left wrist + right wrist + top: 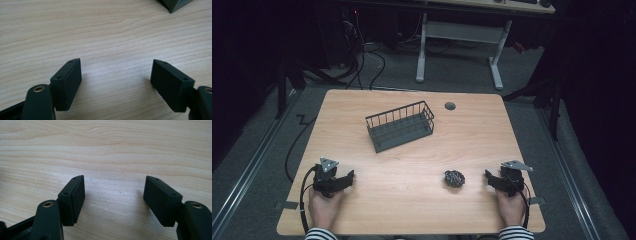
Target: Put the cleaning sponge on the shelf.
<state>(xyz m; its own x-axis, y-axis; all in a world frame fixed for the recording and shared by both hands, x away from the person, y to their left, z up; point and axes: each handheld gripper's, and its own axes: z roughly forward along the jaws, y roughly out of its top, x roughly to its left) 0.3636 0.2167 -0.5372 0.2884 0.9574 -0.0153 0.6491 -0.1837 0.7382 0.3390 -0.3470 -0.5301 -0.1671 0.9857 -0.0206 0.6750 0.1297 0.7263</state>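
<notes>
We hold both grippers, left (343, 181) and right (492, 181), fingers wide and empty, low in the frame. Near the right one sits what looks like a dark crumpled ball (454, 178) on the worktop (402, 200).

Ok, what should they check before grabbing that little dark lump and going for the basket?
1. Left gripper open with nothing between its jaws: ok.
2. Right gripper open with nothing between its jaws: ok.
3. Lump lies free on the table, close to the right gripper: ok.
4. Basket upright, open side up: ok.
5. Bare table between lump and basket: ok.
6. What the lump is made of, soft or hard: cannot tell.
</notes>
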